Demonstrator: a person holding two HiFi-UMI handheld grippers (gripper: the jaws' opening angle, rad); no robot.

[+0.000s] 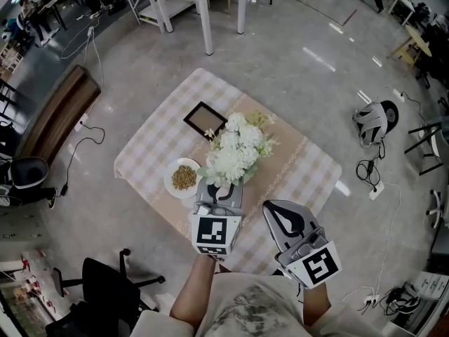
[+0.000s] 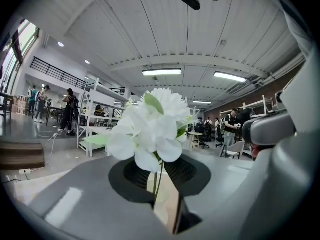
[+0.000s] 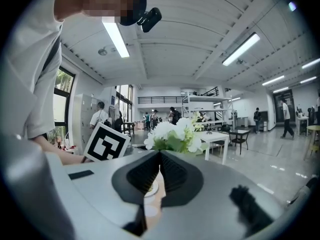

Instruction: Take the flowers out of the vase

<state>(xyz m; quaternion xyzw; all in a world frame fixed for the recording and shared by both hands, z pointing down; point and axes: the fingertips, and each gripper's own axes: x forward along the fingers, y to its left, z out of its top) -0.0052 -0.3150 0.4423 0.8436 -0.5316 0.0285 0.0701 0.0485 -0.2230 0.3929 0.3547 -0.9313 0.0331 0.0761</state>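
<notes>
- The flowers point(image 1: 235, 149) are one bunch of round white blooms with pale green leaves, standing upright over the middle of the checked tablecloth point(image 1: 151, 149).
- Their thin green stems point(image 2: 157, 181) run straight down from the blooms and are pinched between the nearly closed jaws of the left gripper point(image 1: 223, 188).
- The vase is hidden beneath the blooms.

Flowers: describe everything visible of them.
The flowers are a bunch of white, rounded blooms with pale green leaves. They stand upright over the checked table. Thin green stems run down between the jaws of the left tool, which are nearly closed and grip them. The bunch's lower end is hidden behind that tool.
</notes>
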